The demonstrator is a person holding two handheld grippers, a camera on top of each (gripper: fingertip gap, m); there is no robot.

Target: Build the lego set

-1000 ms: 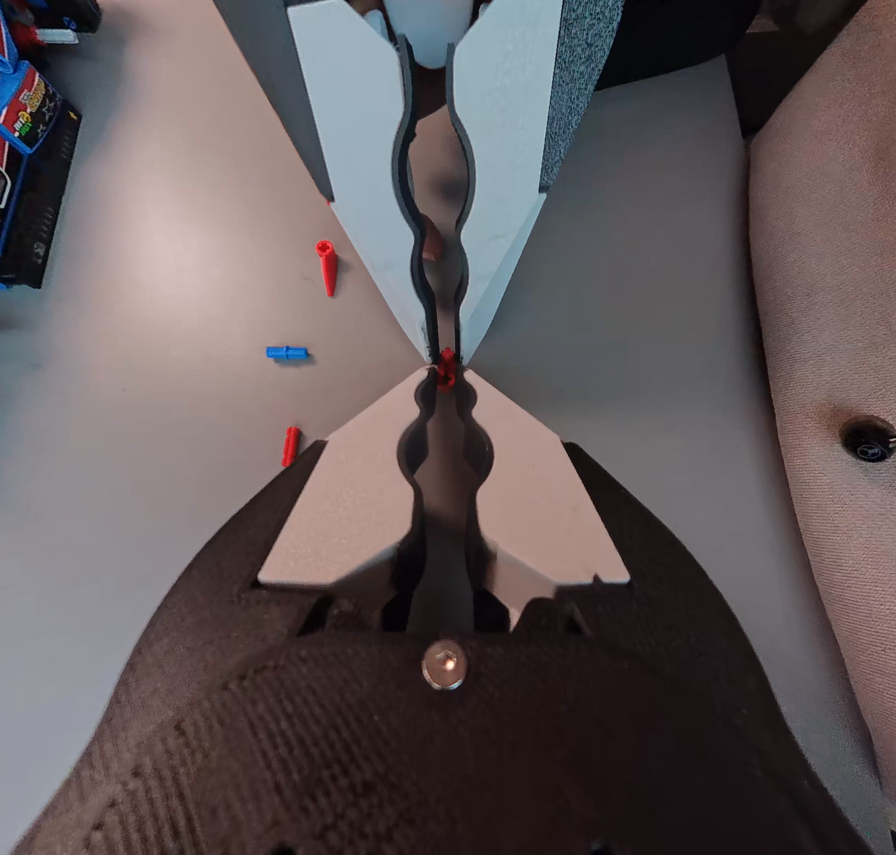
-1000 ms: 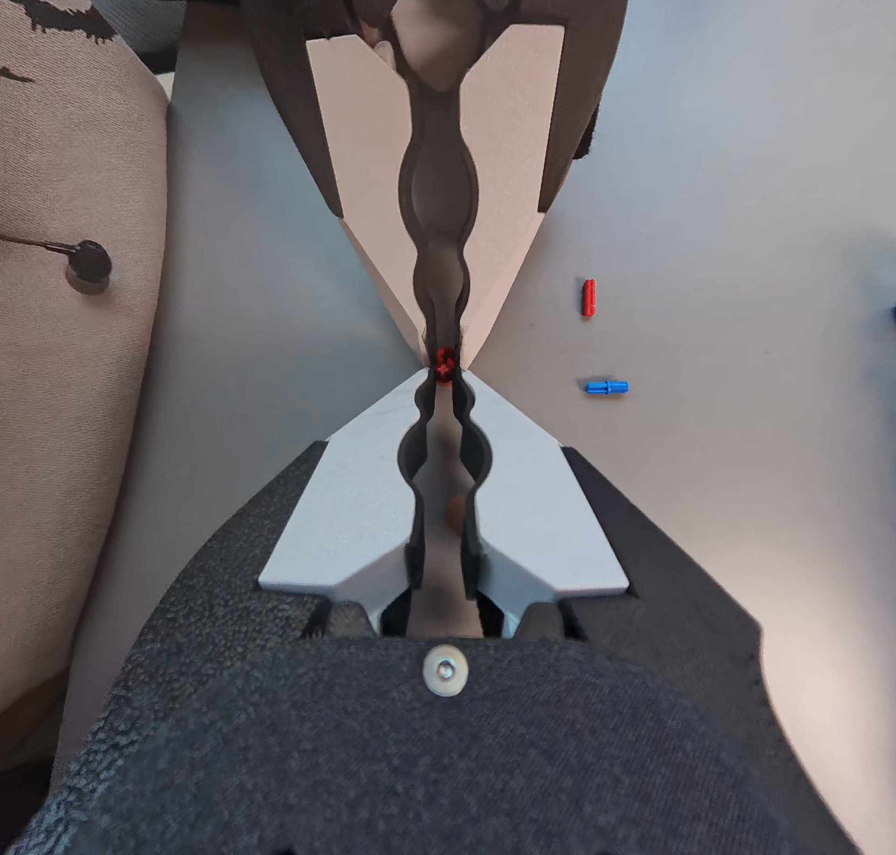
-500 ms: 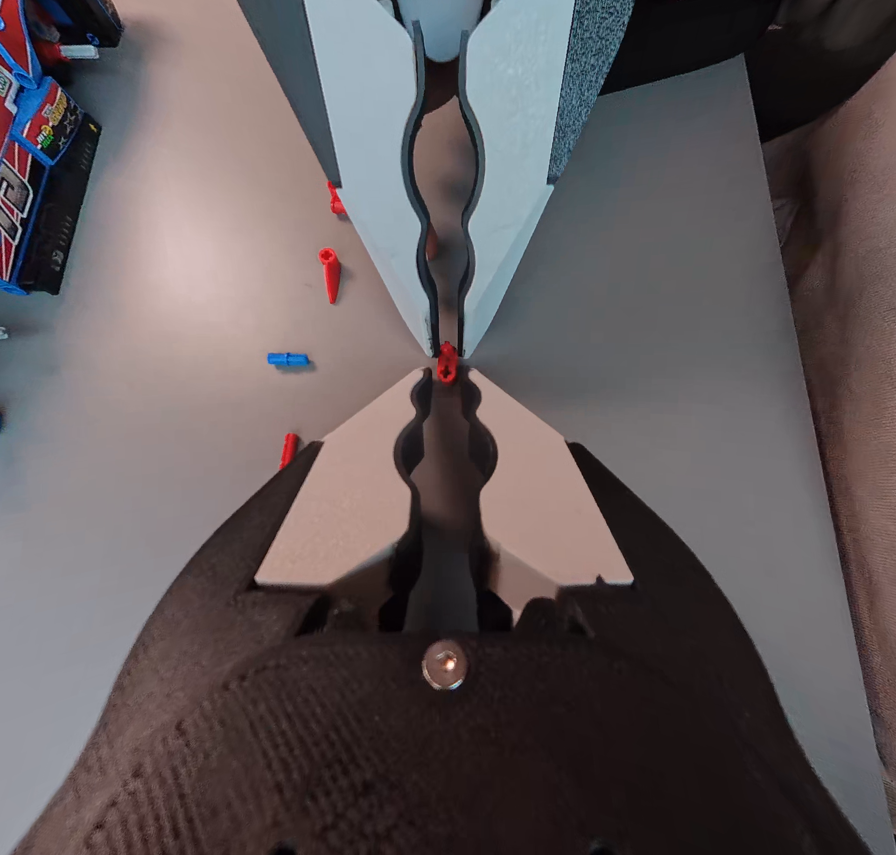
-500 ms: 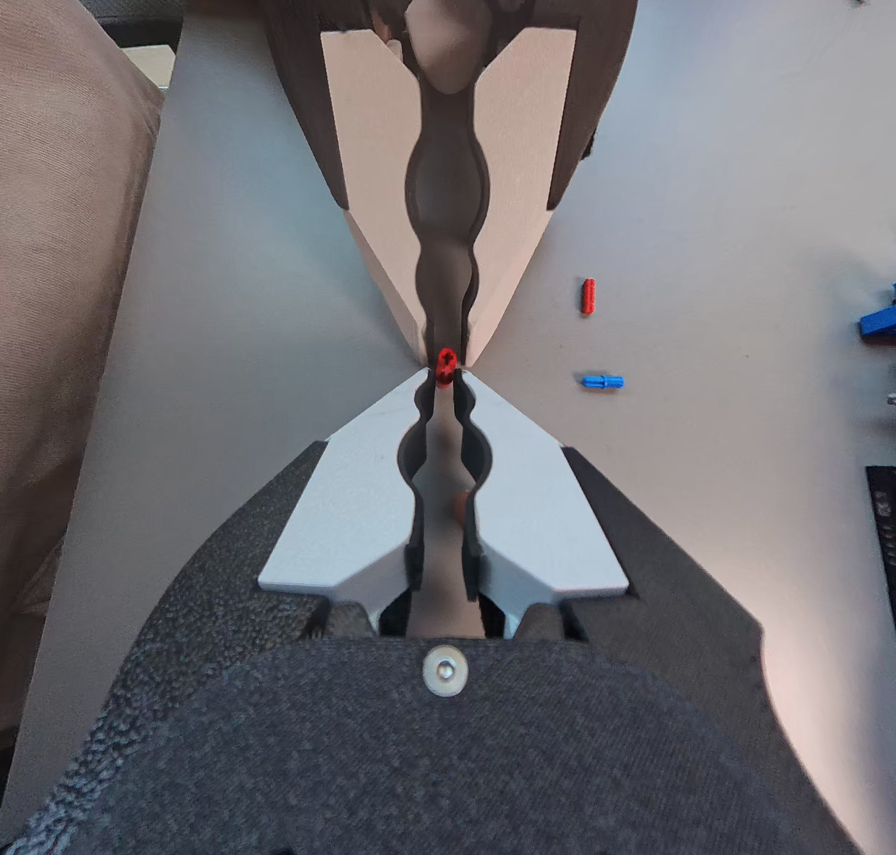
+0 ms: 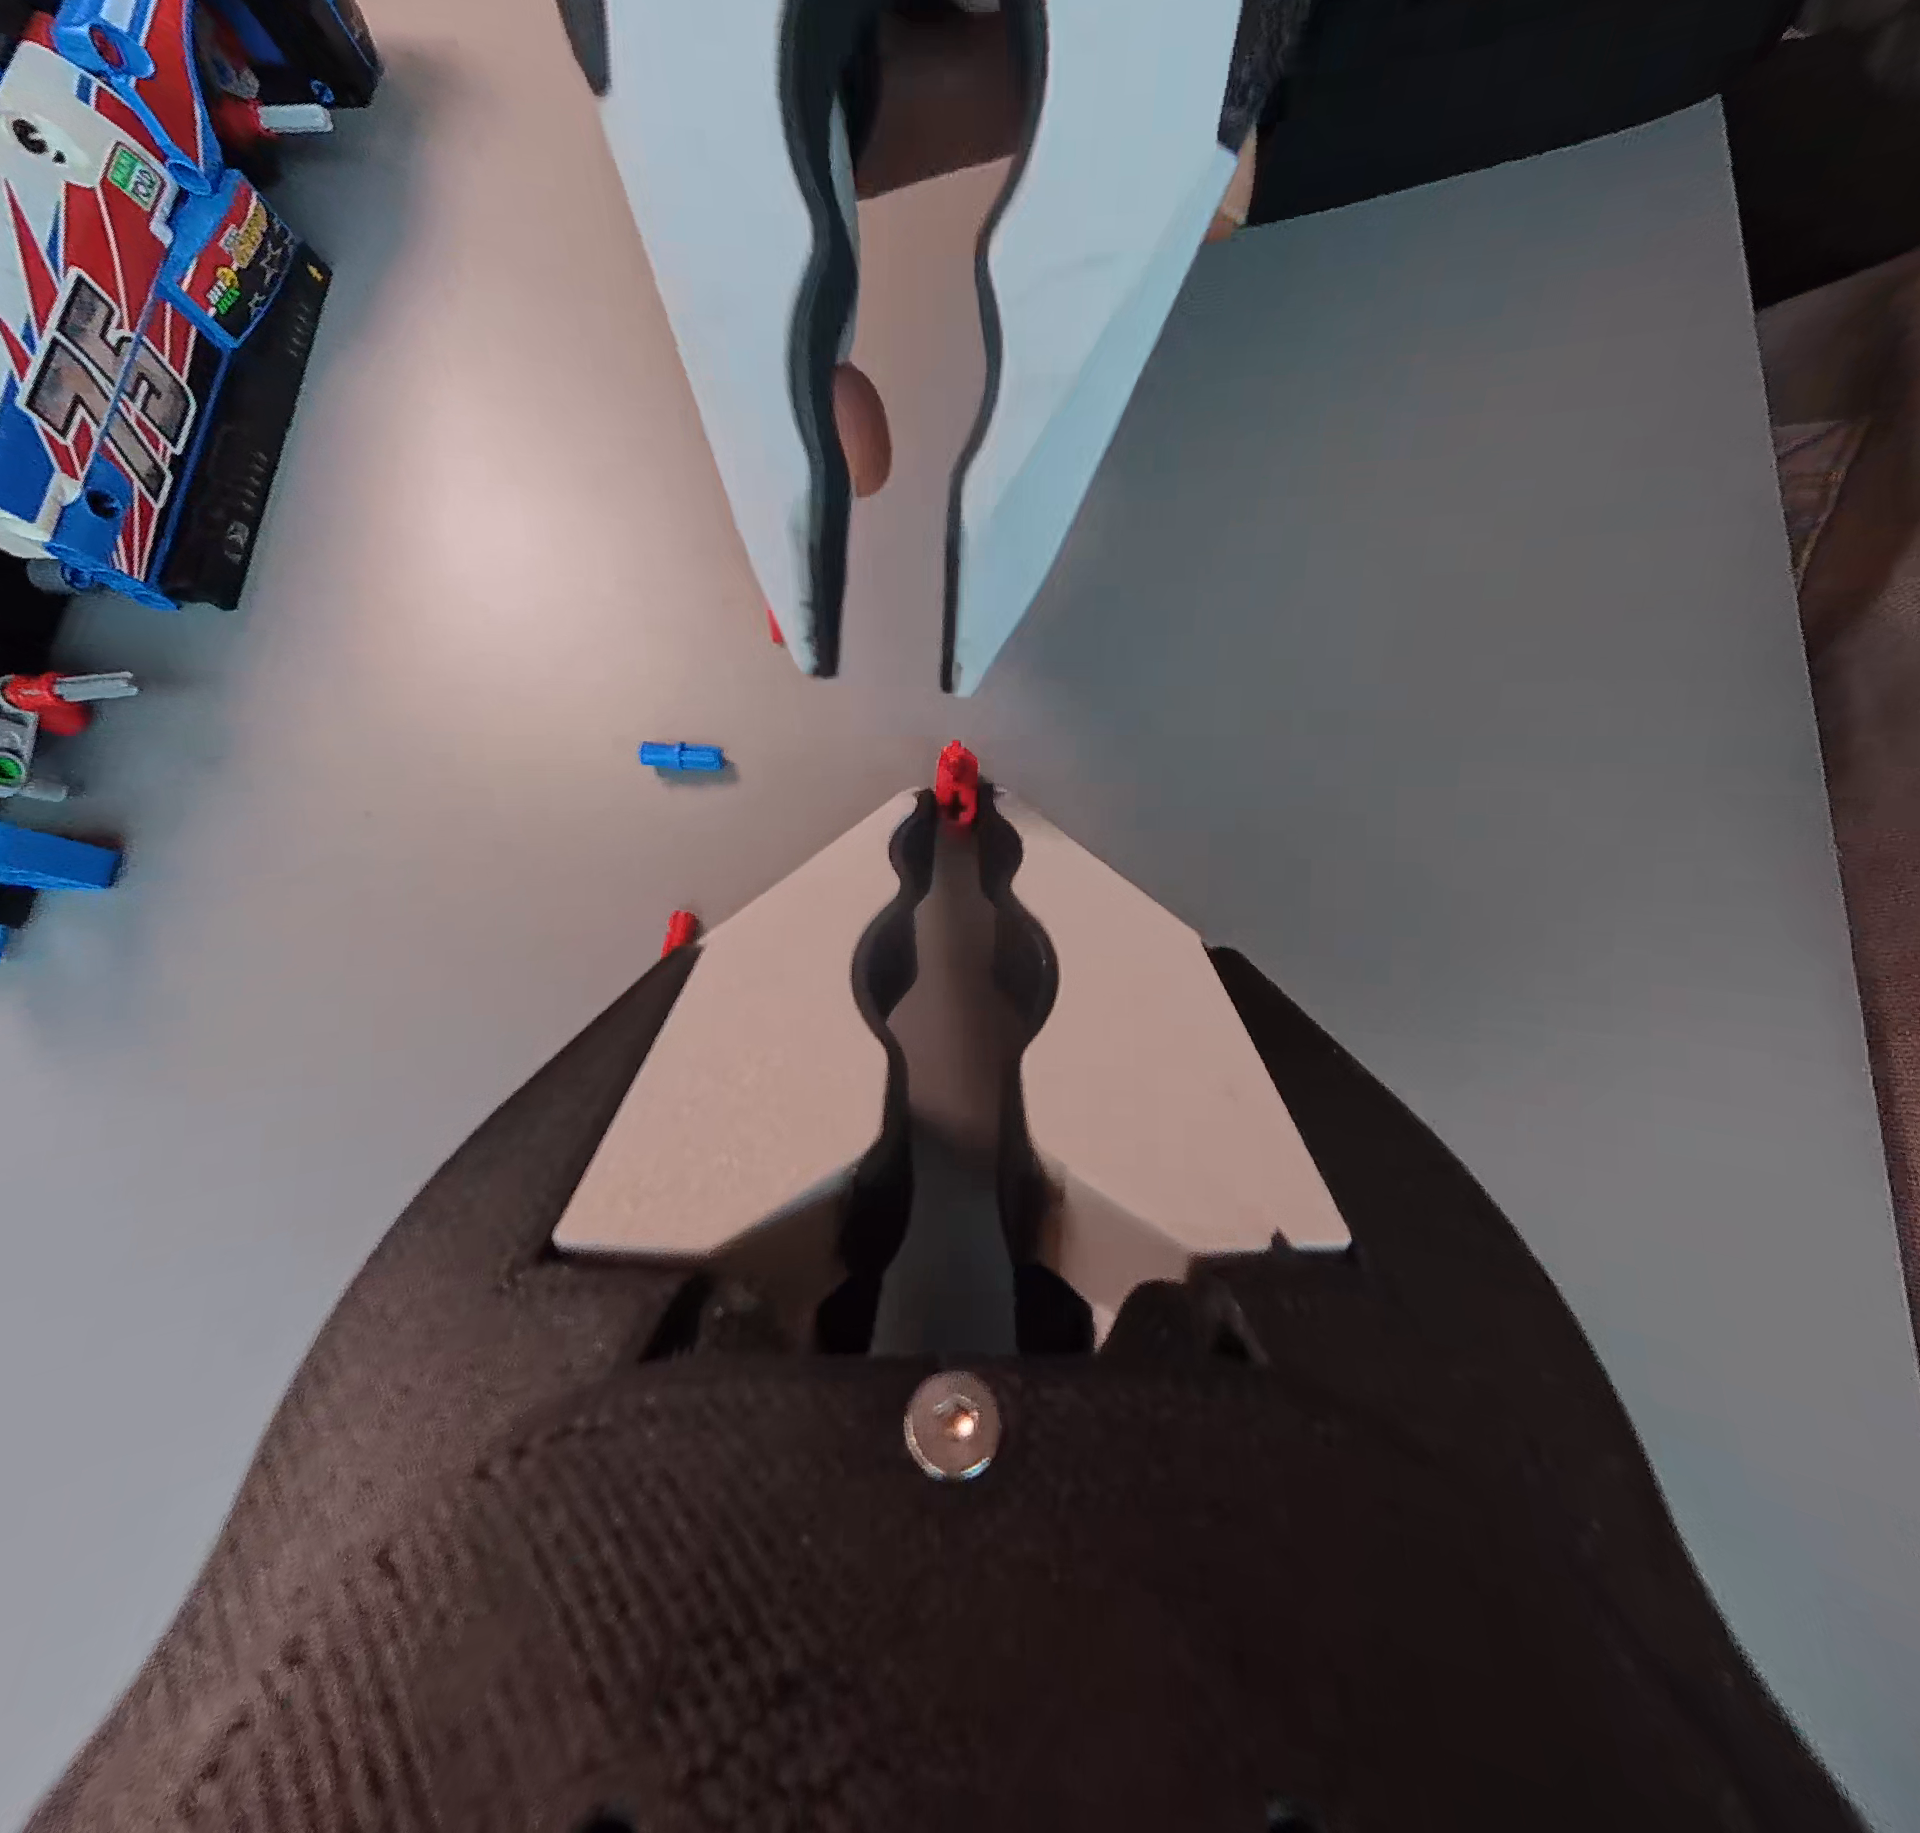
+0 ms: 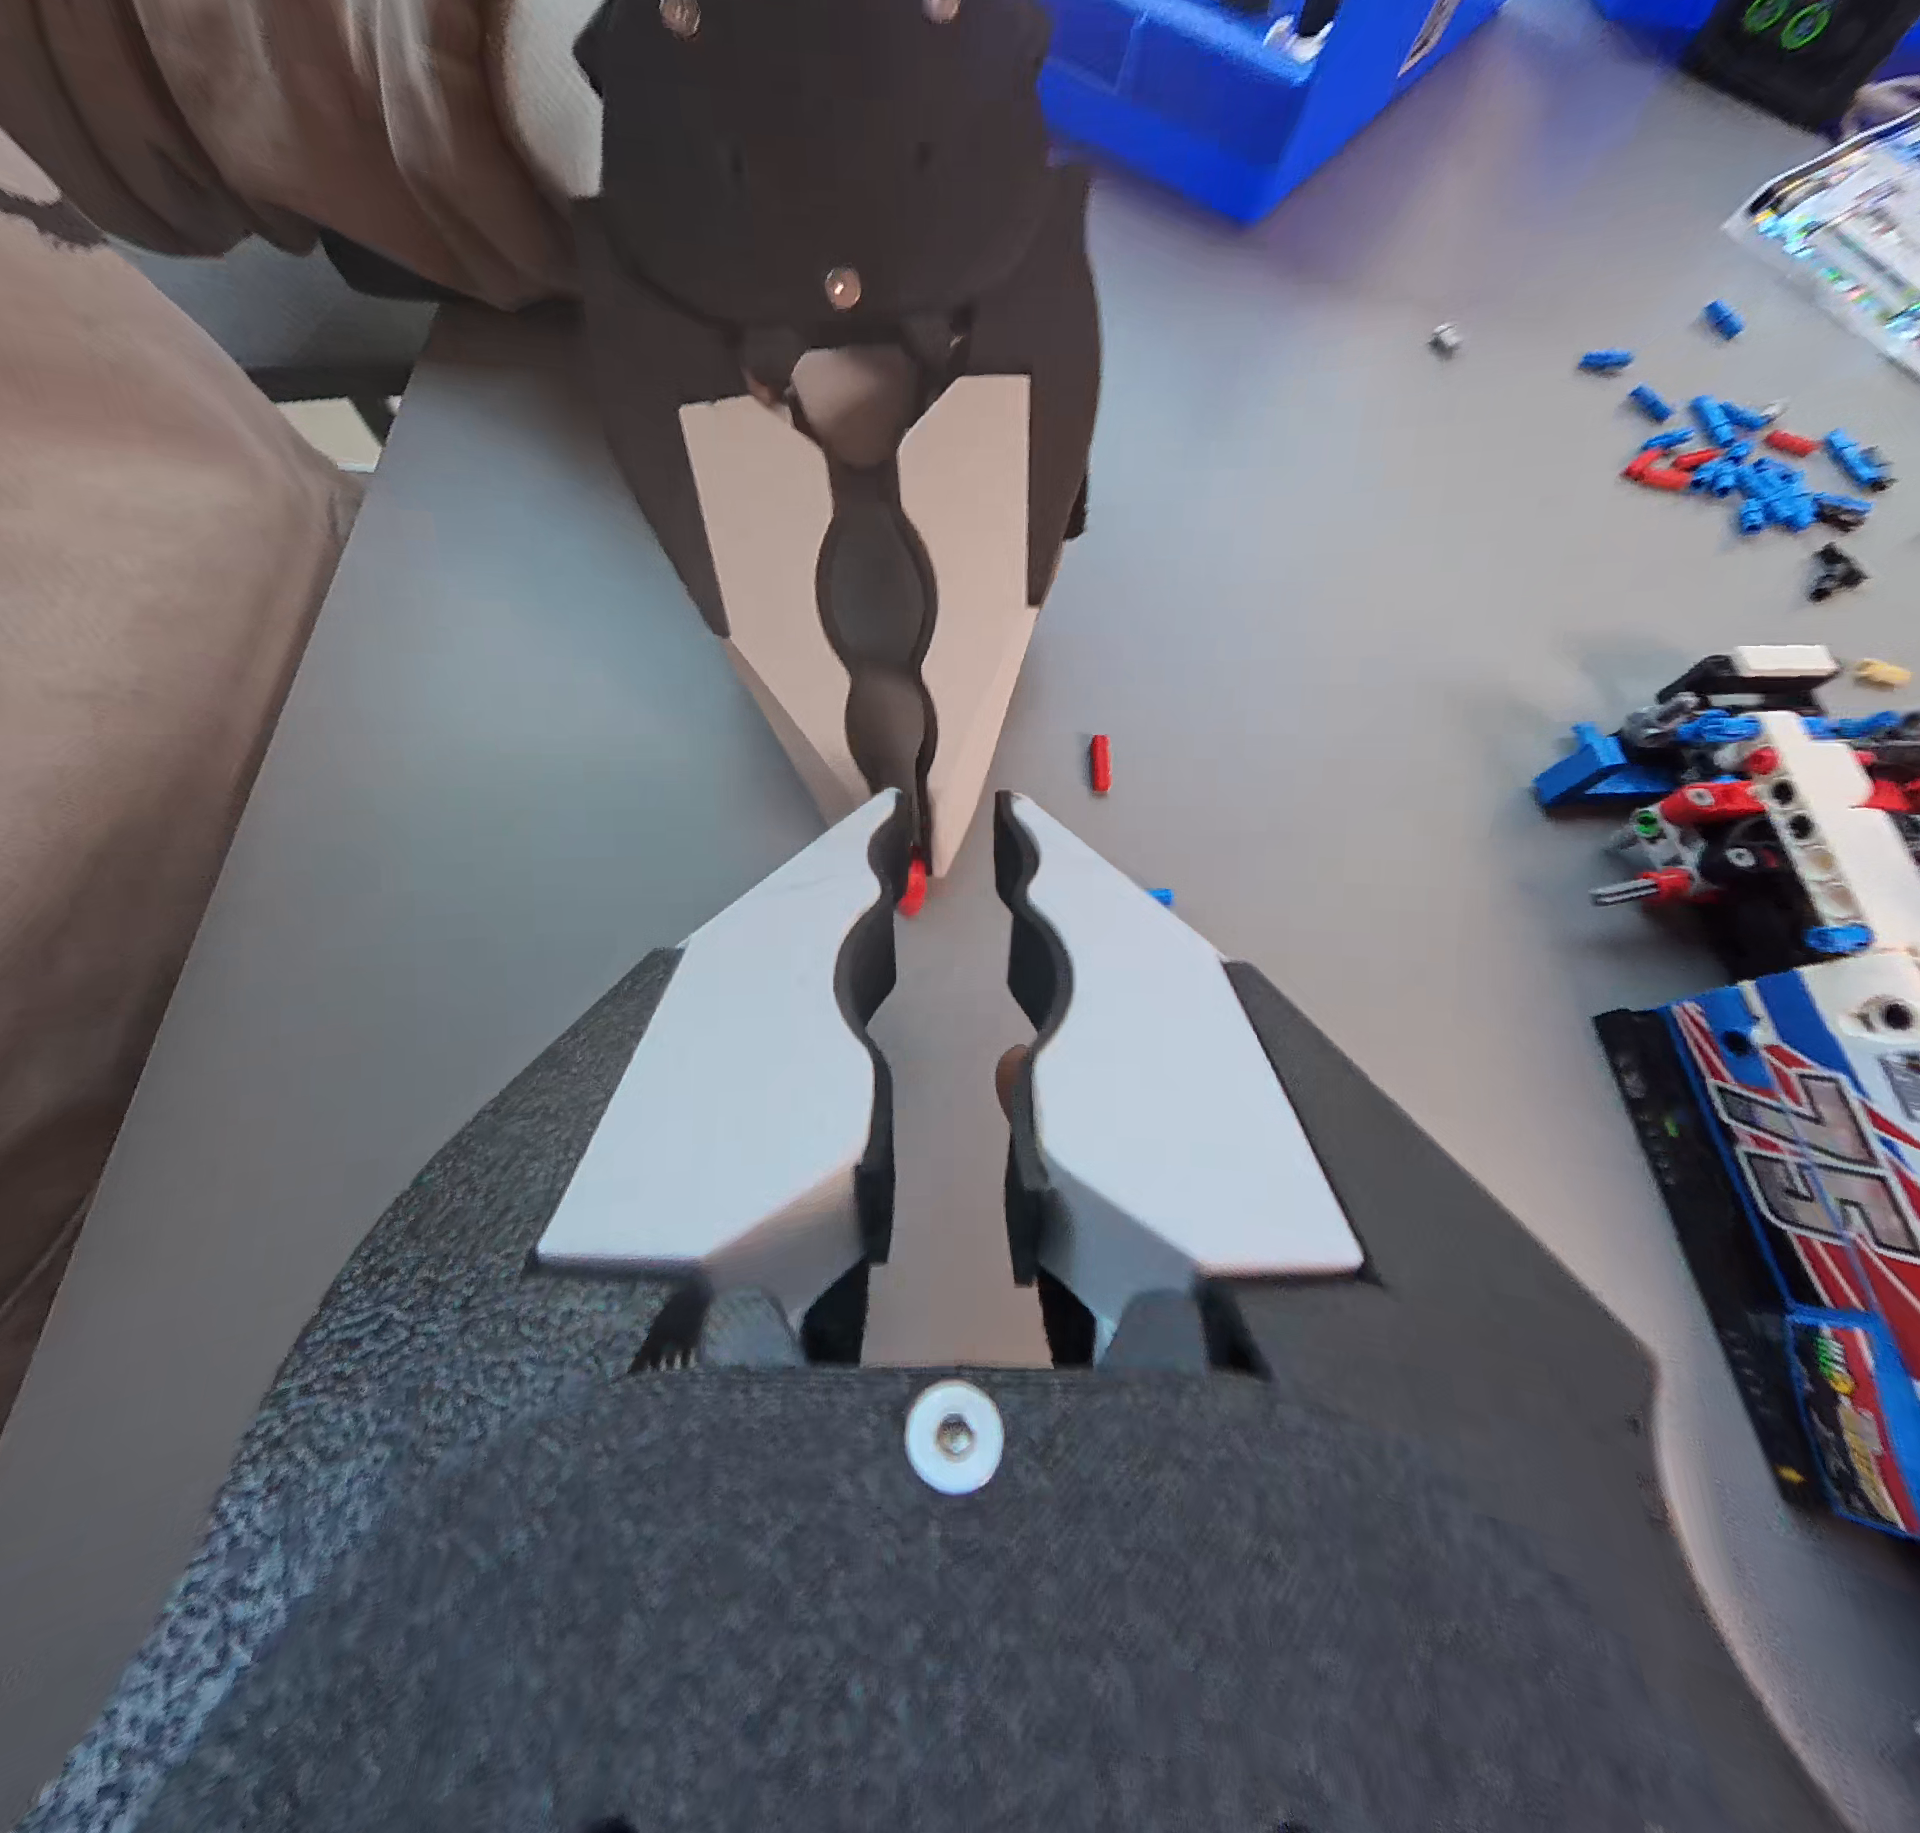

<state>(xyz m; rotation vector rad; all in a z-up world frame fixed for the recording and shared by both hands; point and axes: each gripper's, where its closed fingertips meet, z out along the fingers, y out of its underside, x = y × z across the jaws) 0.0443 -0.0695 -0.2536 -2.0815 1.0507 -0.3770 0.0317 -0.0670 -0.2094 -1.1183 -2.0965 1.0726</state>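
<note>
Left wrist view, left to right: partly built lego car [image 5: 114, 329] at 10 o'clock on the grey table [image 5: 1455, 640], loose red/grey bits below it at 9. Blue pin [image 5: 681, 757] lies flat just left of centre, long axis left-right. Red pin [image 5: 677, 931] sits half hidden by the left gripper's body at 8 o'clock.

Left gripper [image 5: 956, 796] is clenched on a small red connector [image 5: 956, 781]; the part sticks out past the tips, long axis running along the fingers toward 12.

Right gripper [image 5: 888, 677] faces it from 12 o'clock, jaws released with a clear gap, tips apart from the connector.

Right wrist view, left to right: beige sleeve [image 6: 312, 69] at 10–11. Red connector [image 6: 914, 884] shows at the left gripper's tip [image 6: 928, 848], just behind the right gripper's [image 6: 945, 807] left finger, partly hidden. Red pin [image 6: 1099, 763] at 1 o'clock, long axis toward 12. Loose blue and red pieces [image 6: 1756, 474] at 2, blue bin [image 6: 1247, 69] at 1, car [image 6: 1766, 848] at 3.
</note>
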